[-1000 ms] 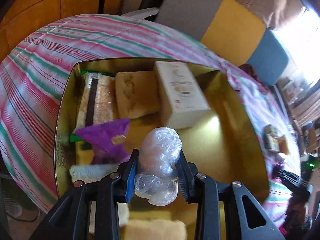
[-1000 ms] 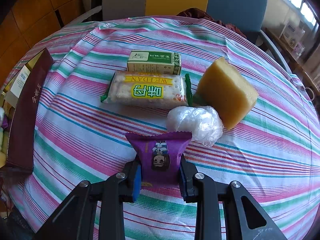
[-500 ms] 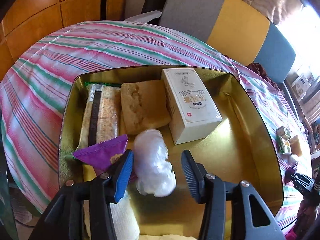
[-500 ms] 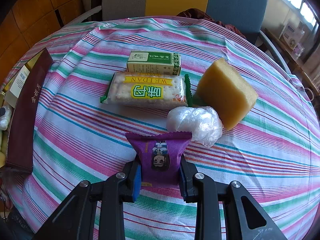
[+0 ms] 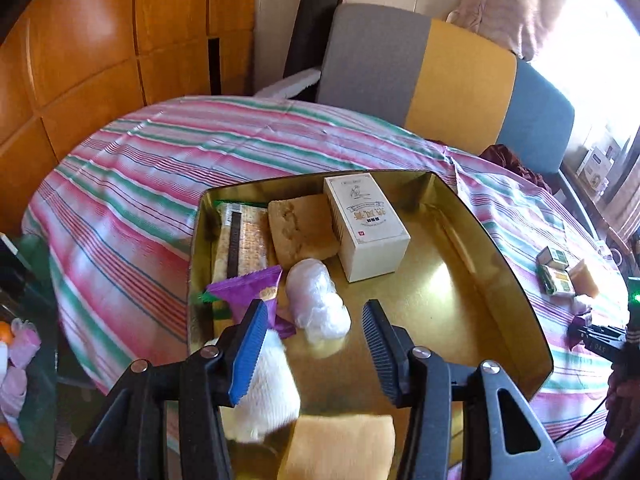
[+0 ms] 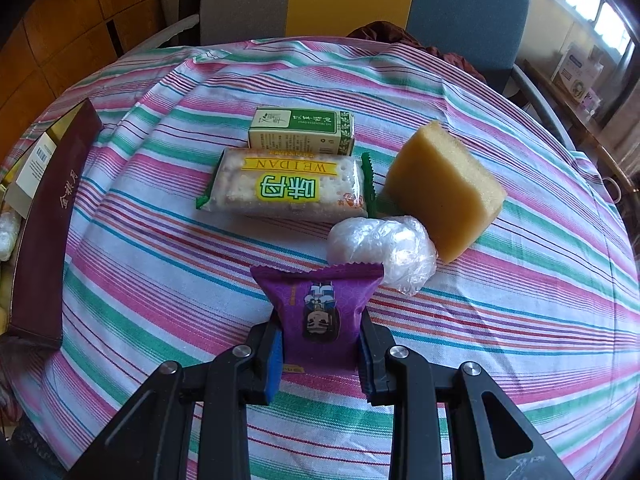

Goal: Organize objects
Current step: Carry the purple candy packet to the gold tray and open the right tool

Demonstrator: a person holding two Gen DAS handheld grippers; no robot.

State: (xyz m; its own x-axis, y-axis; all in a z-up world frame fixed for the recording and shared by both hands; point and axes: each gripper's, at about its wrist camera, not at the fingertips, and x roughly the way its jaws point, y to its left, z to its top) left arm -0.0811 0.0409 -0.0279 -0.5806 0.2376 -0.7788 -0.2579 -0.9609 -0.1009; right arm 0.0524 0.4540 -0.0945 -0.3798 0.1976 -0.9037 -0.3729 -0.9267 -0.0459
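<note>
My left gripper is open and empty above the gold tin. In the tin lie a clear plastic-wrapped ball, a purple snack packet, a cracker pack, a brown sponge and a white box. My right gripper is shut on a purple snack packet over the striped tablecloth. Beyond it lie a plastic-wrapped ball, a yellow sponge, a cracker pack and a green box.
The tin's dark red outer wall stands at the left of the right wrist view. A white cloth and a yellow sponge lie at the tin's near end. A grey, yellow and blue bench stands behind the table.
My left gripper opened, let the plastic-wrapped ball drop into the tin, and drew back and up. My right gripper has stayed still, holding the purple packet.
</note>
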